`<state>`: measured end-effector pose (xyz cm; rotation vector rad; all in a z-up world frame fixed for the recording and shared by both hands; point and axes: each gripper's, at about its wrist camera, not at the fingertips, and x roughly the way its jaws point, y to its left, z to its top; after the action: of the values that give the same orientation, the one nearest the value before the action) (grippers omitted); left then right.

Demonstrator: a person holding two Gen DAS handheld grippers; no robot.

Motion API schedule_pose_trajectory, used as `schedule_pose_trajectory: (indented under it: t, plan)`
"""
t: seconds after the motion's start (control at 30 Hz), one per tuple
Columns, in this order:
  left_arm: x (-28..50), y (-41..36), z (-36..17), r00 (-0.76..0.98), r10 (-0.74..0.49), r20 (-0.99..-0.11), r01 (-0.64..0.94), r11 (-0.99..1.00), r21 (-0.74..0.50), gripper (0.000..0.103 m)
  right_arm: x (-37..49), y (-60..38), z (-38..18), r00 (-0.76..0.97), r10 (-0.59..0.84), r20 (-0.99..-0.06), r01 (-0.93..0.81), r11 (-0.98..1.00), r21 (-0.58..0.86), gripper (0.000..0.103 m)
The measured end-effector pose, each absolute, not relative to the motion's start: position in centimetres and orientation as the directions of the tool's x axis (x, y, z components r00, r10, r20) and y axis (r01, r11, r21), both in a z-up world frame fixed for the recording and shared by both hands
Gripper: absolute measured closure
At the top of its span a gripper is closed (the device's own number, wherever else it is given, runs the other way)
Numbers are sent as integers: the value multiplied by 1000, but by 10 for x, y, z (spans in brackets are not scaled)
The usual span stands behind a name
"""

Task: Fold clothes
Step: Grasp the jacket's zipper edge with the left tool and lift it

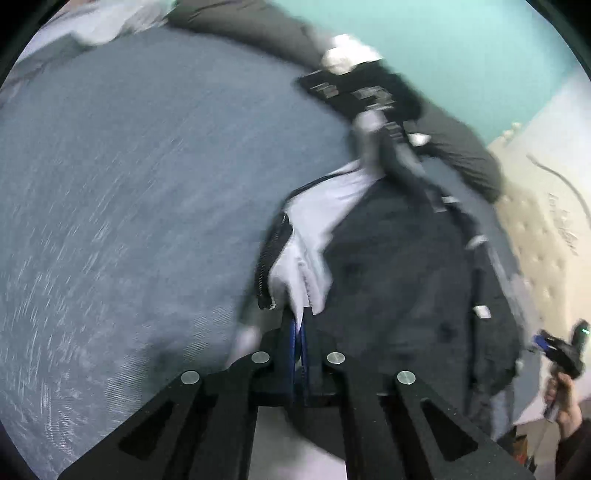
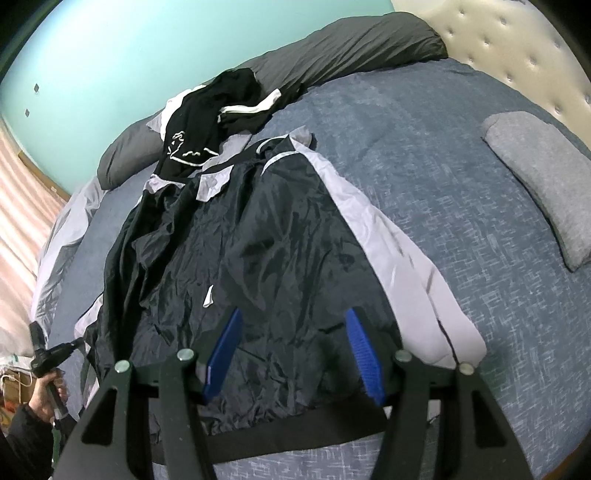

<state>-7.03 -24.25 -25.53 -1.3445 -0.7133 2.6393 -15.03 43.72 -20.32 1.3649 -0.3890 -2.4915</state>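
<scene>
Left wrist view, blurred. Left gripper [image 1: 298, 332], blue pads pressed together on the pale grey sleeve [image 1: 314, 240] of a dark navy jacket [image 1: 399, 280], the cloth pulled up from a blue bedspread [image 1: 129, 184]. Black garment [image 1: 369, 92] with white markings beyond the jacket, lying against a dark grey bolster [image 1: 258, 22]. Turquoise wall [image 1: 461, 44] behind; cream tufted headboard [image 1: 535, 206] at right. Right gripper [image 1: 561, 350] at the far right edge, held in a hand [image 1: 565, 402].

Right wrist view, sharp. Right gripper [image 2: 293, 350], blue fingers [image 2: 364, 354] parted, hanging over the jacket's [image 2: 258, 258] lower part with no cloth pinched between them. Jacket spread flat on the bedspread [image 2: 461, 184], black hem band nearest the camera, grey sleeve [image 2: 406, 258] along its right side. Black garment [image 2: 214, 110] heaped at the collar end. Folded grey item [image 2: 539, 177] well apart at right, near the headboard [image 2: 498, 37]. Left gripper [image 2: 55, 350] at the lower left edge, its fingers hidden here.
</scene>
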Motion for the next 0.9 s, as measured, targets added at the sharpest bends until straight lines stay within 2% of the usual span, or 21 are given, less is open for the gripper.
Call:
schedule_pose_trajectory:
  t: [0.23,0.37,0.43,0.53,0.7,0.9]
  plan:
    - [-97,-120,-183,-594,465,-656,-152,-866,-476,101,-146,446,-197,-532,-382,-756,94,-914,395,43]
    - [-97,-30,-155,-517,558,-649,-328,-829,-452,101,-141,452,-186,-550,-384,-741,109,-913,393,43]
    - [-94,18,-156,-447,589,-673,-404,-804,-436,101,-139,458,-182,-559,-385,-735,102,-911,399,43]
    - [-93,65,-181,-343,572,-746,-427,-802,-418,101,-137,466,-177,-572,-388,-723,94,-906,412,43]
    - [-82,102,-227,-213,561,-800,-417,-793,-445,101,-132,475,-174,-582,-398,-709,90,-898,430,43]
    - [-67,92,-223,-203,535,-820,-409,-807,-426,96,-130,473,-175,-572,-395,-719,97,-903,418,43]
